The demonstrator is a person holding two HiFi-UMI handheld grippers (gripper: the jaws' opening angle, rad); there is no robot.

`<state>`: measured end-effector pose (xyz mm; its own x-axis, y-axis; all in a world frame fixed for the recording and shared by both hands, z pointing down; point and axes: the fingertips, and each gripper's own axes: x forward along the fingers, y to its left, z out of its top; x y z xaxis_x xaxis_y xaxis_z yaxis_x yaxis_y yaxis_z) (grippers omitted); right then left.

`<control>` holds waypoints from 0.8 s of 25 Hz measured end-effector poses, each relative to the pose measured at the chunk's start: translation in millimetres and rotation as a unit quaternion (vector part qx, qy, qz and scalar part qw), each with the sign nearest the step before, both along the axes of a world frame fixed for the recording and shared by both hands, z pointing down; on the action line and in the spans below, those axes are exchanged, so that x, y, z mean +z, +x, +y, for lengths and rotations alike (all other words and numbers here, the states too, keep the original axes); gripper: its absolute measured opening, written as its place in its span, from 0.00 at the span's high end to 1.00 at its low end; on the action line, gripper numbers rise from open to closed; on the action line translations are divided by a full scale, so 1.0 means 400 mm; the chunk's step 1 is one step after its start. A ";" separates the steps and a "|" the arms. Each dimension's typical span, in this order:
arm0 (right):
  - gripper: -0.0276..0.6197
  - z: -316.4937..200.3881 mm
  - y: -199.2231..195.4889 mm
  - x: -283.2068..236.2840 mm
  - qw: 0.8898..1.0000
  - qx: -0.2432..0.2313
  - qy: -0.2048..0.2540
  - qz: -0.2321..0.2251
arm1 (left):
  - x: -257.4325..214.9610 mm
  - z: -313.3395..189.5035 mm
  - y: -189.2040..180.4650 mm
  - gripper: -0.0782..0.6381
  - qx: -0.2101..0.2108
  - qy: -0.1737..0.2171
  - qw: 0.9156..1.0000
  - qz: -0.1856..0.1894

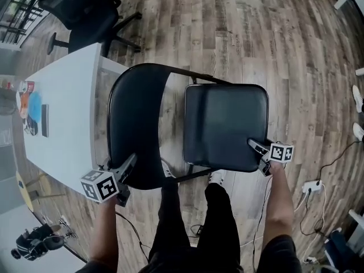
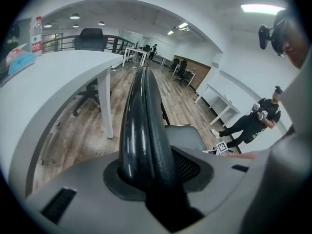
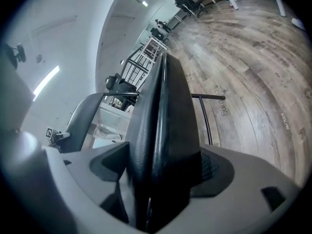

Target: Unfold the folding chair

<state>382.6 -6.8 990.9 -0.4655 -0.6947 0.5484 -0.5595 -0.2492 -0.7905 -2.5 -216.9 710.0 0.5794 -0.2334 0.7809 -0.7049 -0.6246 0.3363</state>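
The black folding chair stands in front of me. In the head view its curved backrest (image 1: 136, 124) is at the left and its padded seat (image 1: 224, 124) at the right, lying almost flat. My left gripper (image 1: 126, 166) is shut on the backrest's near edge. In the left gripper view the backrest (image 2: 144, 126) runs up from between the jaws of that gripper (image 2: 156, 179), with the pads against it. My right gripper (image 1: 259, 152) is shut on the seat's near right corner. The right gripper view shows the seat edge (image 3: 163, 111) clamped in the right gripper (image 3: 161, 179).
A white table (image 1: 62, 107) with small items (image 1: 31, 110) stands close to the chair's left. A black office chair (image 1: 85, 10) is behind it. My legs (image 1: 193, 226) are just below the chair. A power strip (image 1: 311, 186) with cables lies at the right. Another person (image 2: 256, 118) stands farther off.
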 end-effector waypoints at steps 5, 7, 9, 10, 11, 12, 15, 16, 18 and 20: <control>0.38 0.031 0.050 0.061 1.000 0.002 0.008 -0.011 | -0.001 0.048 0.077 0.68 0.000 0.008 1.000 -0.009; 0.38 0.043 0.058 0.069 1.000 0.002 0.006 -0.019 | -0.006 0.066 0.100 0.68 0.000 0.008 1.000 -0.016; 0.38 0.046 0.073 0.079 1.000 0.003 0.007 -0.023 | -0.014 0.076 0.126 0.68 0.002 0.014 1.000 -0.019; 0.38 0.046 0.082 0.086 1.000 0.002 0.008 -0.026 | -0.016 0.081 0.139 0.69 0.004 0.018 1.000 -0.020; 0.38 0.047 0.091 0.093 1.000 0.002 0.010 -0.029 | -0.016 0.088 0.152 0.69 0.005 0.022 1.000 -0.022; 0.38 0.052 0.098 0.100 0.999 0.001 0.009 -0.032 | -0.015 0.097 0.164 0.69 0.006 0.024 0.999 -0.024; 0.38 0.082 0.119 0.126 0.999 0.006 -0.013 -0.033 | -0.016 0.125 0.198 0.69 0.012 0.027 0.999 -0.025; 0.38 0.090 0.122 0.135 0.999 0.007 -0.019 -0.037 | -0.017 0.132 0.209 0.69 0.015 0.029 0.999 -0.024; 0.38 0.094 0.121 0.151 0.998 0.007 -0.016 -0.054 | -0.021 0.146 0.234 0.69 0.022 0.033 0.999 -0.024; 0.38 0.113 0.131 0.173 0.998 0.013 -0.019 -0.059 | -0.022 0.160 0.262 0.70 0.026 0.035 0.999 -0.030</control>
<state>435.1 38.3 1060.1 -0.5105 -0.6872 0.5169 -0.4568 -0.2926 -0.8401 102.3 -153.0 701.3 0.5443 -0.2591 0.7979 -0.6888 -0.6810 0.2487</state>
